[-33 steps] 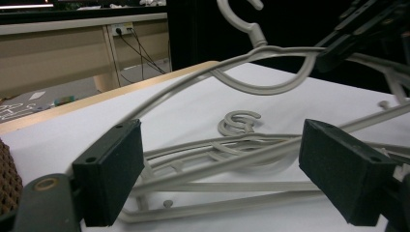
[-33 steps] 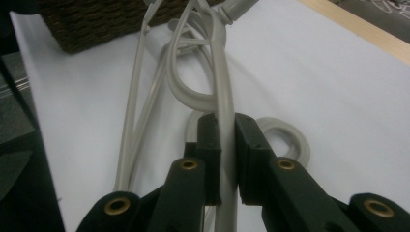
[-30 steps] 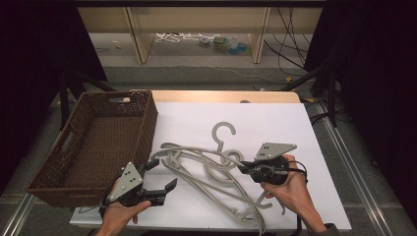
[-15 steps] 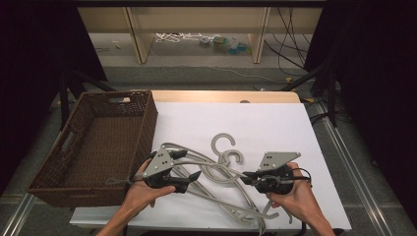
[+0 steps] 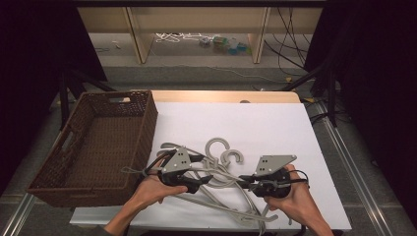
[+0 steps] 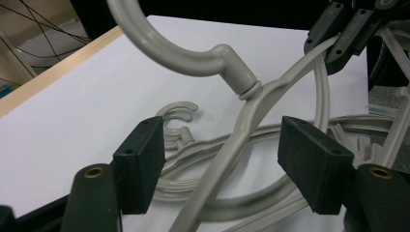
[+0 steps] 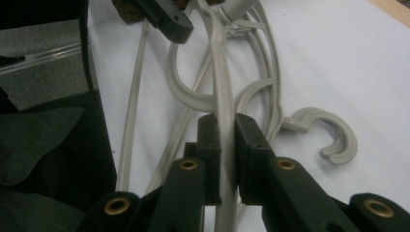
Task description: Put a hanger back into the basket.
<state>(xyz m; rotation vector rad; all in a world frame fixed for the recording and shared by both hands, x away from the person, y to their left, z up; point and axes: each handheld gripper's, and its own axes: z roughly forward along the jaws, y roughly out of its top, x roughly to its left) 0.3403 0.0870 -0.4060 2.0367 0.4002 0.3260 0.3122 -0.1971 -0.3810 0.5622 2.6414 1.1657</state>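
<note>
My right hand-held gripper (image 7: 227, 159) clamps a grey hanger (image 7: 220, 72); my left hand-held gripper (image 6: 220, 169), jaws wide, straddles its neck. Next I'd close it.

Wicker basket (image 5: 93, 147) walls the left; far white tabletop (image 5: 255, 123) lies open

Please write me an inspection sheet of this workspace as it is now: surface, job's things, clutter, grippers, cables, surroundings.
Surface: white sheet on a wooden table, bare at the far side.
Job's things: tangled grey plastic hangers; one lifted hanger; empty wicker basket at the left edge.
Clutter: nothing seen.
Grippers: left gripper open, jaws either side of the lifted hanger's arm; right gripper shut on the same hanger.
Cables: one trails from the right gripper; black cables on the far floor.
Surroundings: wooden shelf, dark curtains.
</note>
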